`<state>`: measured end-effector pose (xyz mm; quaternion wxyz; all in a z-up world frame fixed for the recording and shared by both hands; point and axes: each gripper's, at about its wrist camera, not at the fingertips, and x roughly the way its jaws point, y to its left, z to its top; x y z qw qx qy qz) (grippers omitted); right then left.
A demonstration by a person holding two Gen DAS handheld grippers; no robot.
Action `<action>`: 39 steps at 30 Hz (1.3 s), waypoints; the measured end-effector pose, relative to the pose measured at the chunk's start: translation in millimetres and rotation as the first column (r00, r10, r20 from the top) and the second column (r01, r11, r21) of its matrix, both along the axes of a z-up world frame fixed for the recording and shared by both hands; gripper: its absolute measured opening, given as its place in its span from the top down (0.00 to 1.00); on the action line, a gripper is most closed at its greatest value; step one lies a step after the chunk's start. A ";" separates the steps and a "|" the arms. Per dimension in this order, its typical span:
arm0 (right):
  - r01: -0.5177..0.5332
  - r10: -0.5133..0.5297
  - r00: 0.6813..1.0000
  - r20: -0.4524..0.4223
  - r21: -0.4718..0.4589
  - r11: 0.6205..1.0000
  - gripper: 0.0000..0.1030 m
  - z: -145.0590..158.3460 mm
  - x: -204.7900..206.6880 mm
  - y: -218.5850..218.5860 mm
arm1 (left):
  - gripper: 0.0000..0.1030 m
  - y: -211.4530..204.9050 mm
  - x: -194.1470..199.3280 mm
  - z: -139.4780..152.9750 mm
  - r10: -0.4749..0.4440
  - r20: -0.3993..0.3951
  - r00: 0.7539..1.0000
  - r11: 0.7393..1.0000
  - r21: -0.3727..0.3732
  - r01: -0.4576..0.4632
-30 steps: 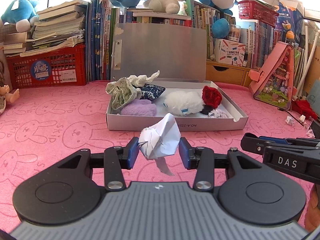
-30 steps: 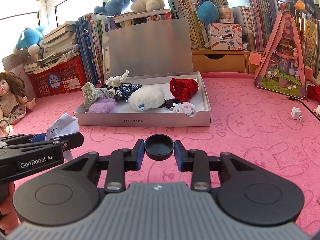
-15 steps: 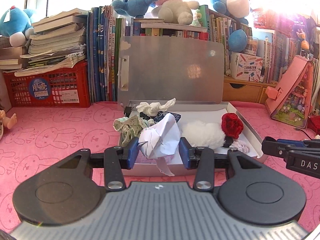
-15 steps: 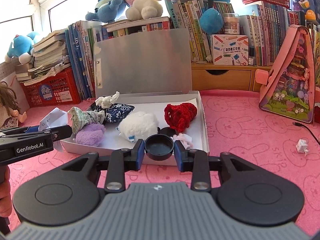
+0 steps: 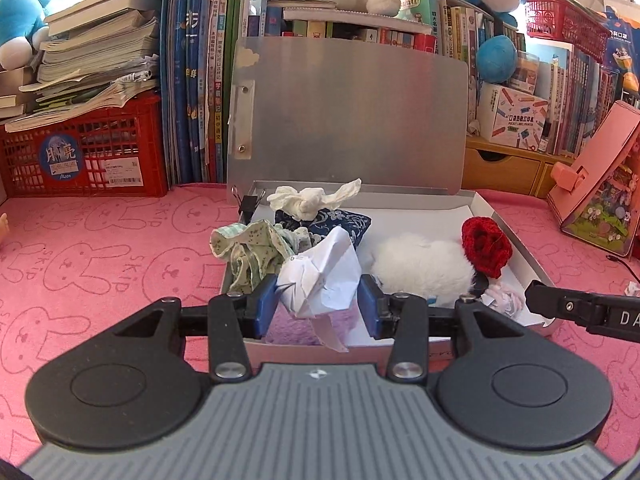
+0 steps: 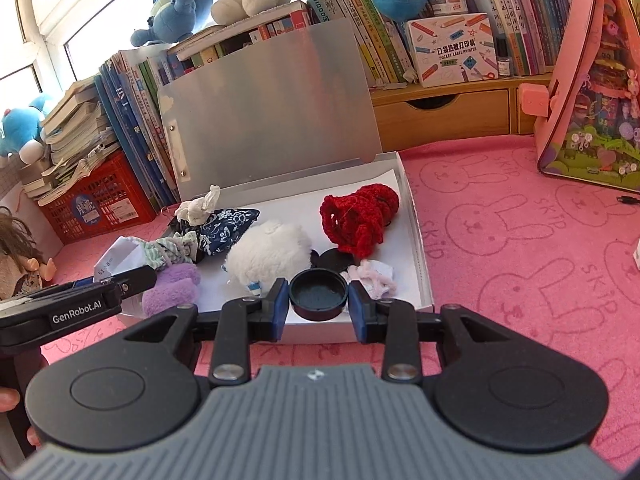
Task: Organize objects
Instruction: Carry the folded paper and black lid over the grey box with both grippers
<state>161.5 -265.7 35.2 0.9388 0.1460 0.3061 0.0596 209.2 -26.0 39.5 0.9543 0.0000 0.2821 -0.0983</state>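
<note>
An open shallow white box (image 5: 520, 248) (image 6: 416, 236) with a raised grey lid lies on the pink cloth. Inside are a red crochet piece (image 5: 486, 250) (image 6: 360, 216), a white fluffy ball (image 5: 424, 268) (image 6: 268, 252), a blue patterned pouch (image 6: 226, 226), green fabric (image 5: 248, 248), a purple fuzzy piece (image 6: 172, 292) and crumpled tissue (image 5: 312, 200). My left gripper (image 5: 318, 306) is shut on a crumpled white paper (image 5: 320, 280) above the box's near left corner. My right gripper (image 6: 318, 306) is shut on a black round cap (image 6: 318, 294) above the box's near edge.
A red crate (image 5: 84, 152) with stacked books stands back left, upright books and plush toys behind the box. A pink house-shaped toy (image 6: 592, 88) and a wooden drawer unit (image 6: 444, 114) are at the right. A doll (image 6: 20, 256) sits far left. A small paper scrap (image 5: 632, 288) lies right.
Both grippers have moved forward toward the box with their loads and now hang over its near edge. The right gripper has rolled slightly.
</note>
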 end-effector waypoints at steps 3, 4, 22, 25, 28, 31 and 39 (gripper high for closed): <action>-0.008 0.008 1.000 -0.001 0.023 1.000 0.62 -2.8 5.4 1.8 | 0.53 -4.7 4.1 -7.1 -0.002 -0.010 1.000 1.000 0.003 0.002; -0.009 0.009 1.000 -0.003 0.023 1.000 0.62 -3.7 7.2 2.9 | 0.53 -6.2 6.0 -9.2 -0.003 -0.013 1.000 1.000 0.002 0.003; -0.028 0.028 0.999 -0.027 -0.002 1.000 0.62 -23.8 35.4 21.2 | 0.53 -22.6 31.9 -23.8 -0.011 0.003 1.000 1.000 0.024 0.011; -0.031 0.031 0.999 -0.033 -0.019 0.999 0.62 -27.0 40.2 24.4 | 0.53 -24.8 35.4 -26.1 -0.018 0.009 1.000 0.999 0.038 0.018; -0.034 0.032 0.999 -0.035 -0.029 0.999 0.62 -28.5 45.7 26.8 | 0.53 -25.7 40.9 -27.6 -0.019 0.010 1.000 0.999 0.044 0.018; -0.035 0.034 0.999 -0.033 -0.040 0.999 0.62 -28.7 52.6 28.8 | 0.53 -25.8 49.4 -28.6 -0.013 0.012 1.000 0.999 0.049 0.013; -0.037 0.034 0.999 -0.030 -0.114 0.993 0.62 -16.4 87.9 37.1 | 0.53 -24.9 95.1 -25.6 0.025 0.025 0.999 0.994 0.108 -0.028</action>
